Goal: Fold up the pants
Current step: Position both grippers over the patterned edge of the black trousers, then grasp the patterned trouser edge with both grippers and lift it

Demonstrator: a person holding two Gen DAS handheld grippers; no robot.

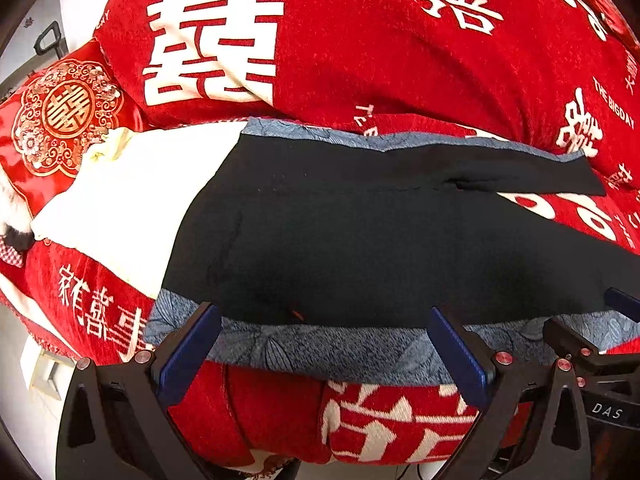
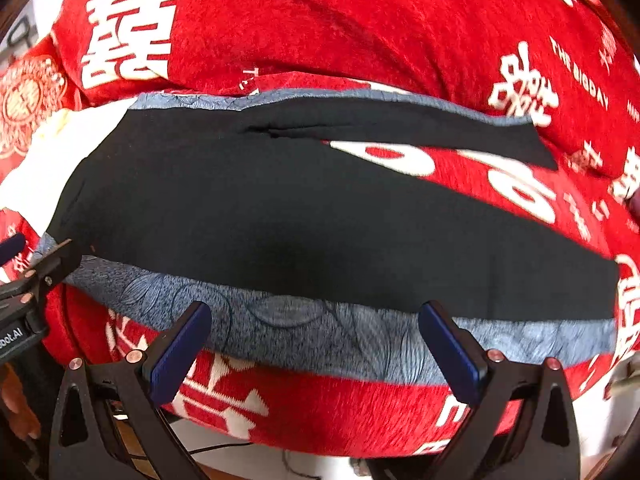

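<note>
From the left wrist view, the left tool [image 1: 324, 344] stands wide open with nothing between its blue pads, hovering just short of the near edge of the black pants with blue-grey patterned side bands [image 1: 360, 248]. The pants lie flat ahead of the tool on a red bed cover printed with white characters [image 1: 360, 60], their long axis running across the view from left to right. The waist end lies ahead and to the left, over a white cloth [image 1: 132, 208]; the two legs split apart toward the right. The right tool [image 1: 592, 320] shows at the right, beside the same near band.

From the right wrist view, the right tool [image 2: 316, 340] is equally spread and empty, its tips over the blue-grey band along the near leg. The pants [image 2: 300, 216] stretch crosswise ahead, with the leg ends off to its right, so this tool seems nearer the cuffs. The left tool [image 2: 36, 264] appears at the left, nearer the waist.
</note>
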